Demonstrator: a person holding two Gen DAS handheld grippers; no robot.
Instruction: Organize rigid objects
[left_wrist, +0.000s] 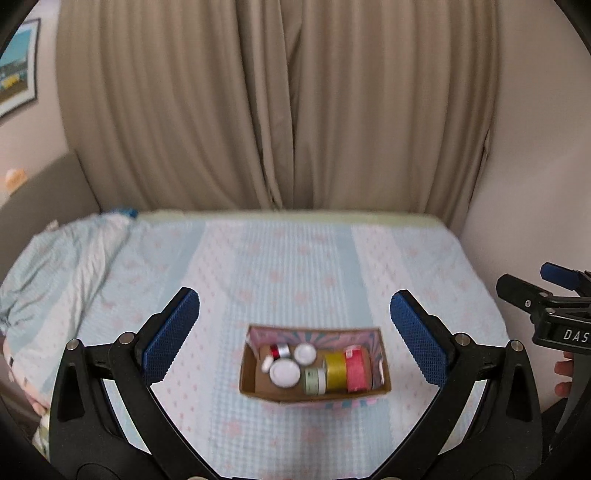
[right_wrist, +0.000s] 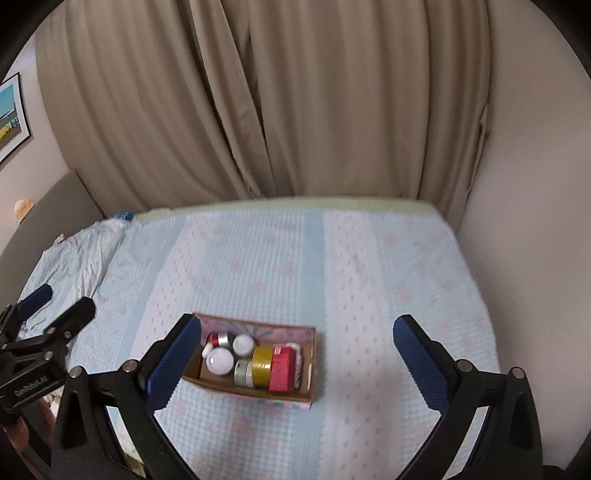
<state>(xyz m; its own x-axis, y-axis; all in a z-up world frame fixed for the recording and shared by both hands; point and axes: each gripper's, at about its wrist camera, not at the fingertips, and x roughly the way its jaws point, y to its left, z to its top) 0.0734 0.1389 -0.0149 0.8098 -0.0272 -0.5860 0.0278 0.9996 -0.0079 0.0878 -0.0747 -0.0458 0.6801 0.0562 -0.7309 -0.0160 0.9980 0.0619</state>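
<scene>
A small open cardboard box (left_wrist: 248, 373) (right_wrist: 309, 384) sits on the bed. It holds a red box (left_wrist: 356, 371) (right_wrist: 282, 371), a gold jar (left_wrist: 335, 371) (right_wrist: 261, 365), a pale green jar (left_wrist: 314, 381) (right_wrist: 242, 373), white-lidded jars (left_wrist: 284, 373) (right_wrist: 219, 360) and a red and silver item (left_wrist: 279, 350) (right_wrist: 219, 339). My left gripper (left_wrist: 295, 332) is open and empty, held above and in front of the box. My right gripper (right_wrist: 297, 350) is open and empty, with its left finger (right_wrist: 173, 362) overlapping the box's left end.
The bed (left_wrist: 295, 266) has a light blue and white patterned cover. A crumpled pillow or blanket (left_wrist: 62, 258) lies at the far left. Beige curtains (left_wrist: 277, 110) hang behind, and a wall (left_wrist: 535, 147) runs along the right. A framed picture (left_wrist: 18, 66) hangs at left.
</scene>
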